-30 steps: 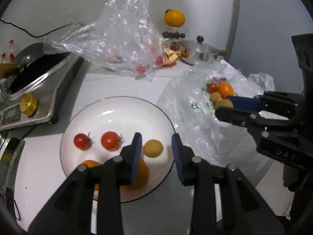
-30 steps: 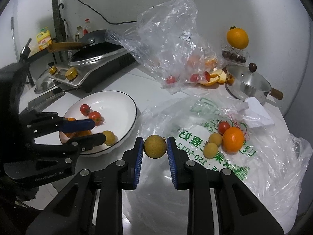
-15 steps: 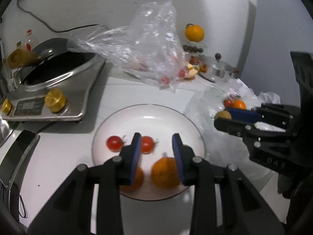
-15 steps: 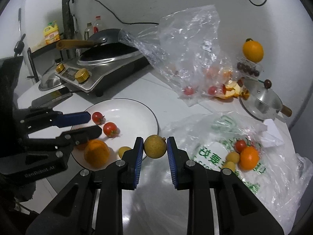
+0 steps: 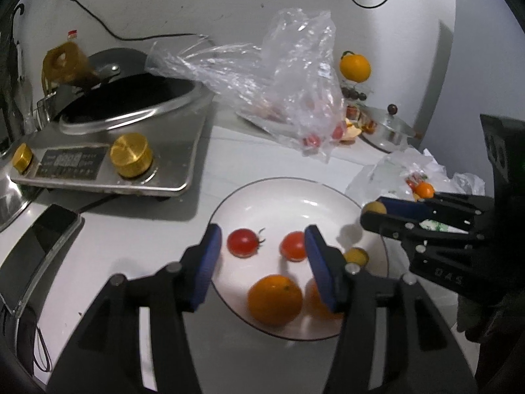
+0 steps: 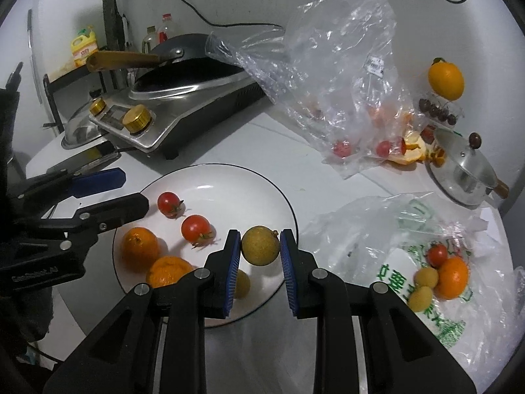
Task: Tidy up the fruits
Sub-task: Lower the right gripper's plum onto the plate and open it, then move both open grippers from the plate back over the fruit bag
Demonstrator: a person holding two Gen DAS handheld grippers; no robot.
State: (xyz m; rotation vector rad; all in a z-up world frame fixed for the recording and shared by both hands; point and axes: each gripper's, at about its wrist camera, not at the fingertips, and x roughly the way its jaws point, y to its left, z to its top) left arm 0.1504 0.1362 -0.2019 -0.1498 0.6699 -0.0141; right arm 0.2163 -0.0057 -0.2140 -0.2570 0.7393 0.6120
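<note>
My right gripper (image 6: 260,246) is shut on a small yellow-brown round fruit (image 6: 260,245) and holds it above the right side of the white plate (image 6: 229,180). The plate holds two cherry tomatoes (image 6: 169,203), two oranges (image 6: 139,245) and another yellow fruit (image 6: 242,284). My left gripper (image 5: 262,246) is open and empty, low over the plate's left side (image 5: 295,193). It also shows in the right wrist view (image 6: 128,190). A printed plastic bag (image 6: 426,282) at the right holds an orange, a tomato and two yellow fruits.
An induction cooker with a wok (image 6: 183,92) stands at the back left. A crumpled clear bag (image 6: 334,75) with tomatoes lies behind the plate. A steel lidded pot (image 6: 466,170), orange peel and an orange on a stand (image 6: 446,78) are at the back right. A phone (image 5: 39,246) lies at left.
My right gripper has carried the yellow fruit left from the printed bag to above the plate. My left gripper has shifted left over the plate and its jaws have opened wider.
</note>
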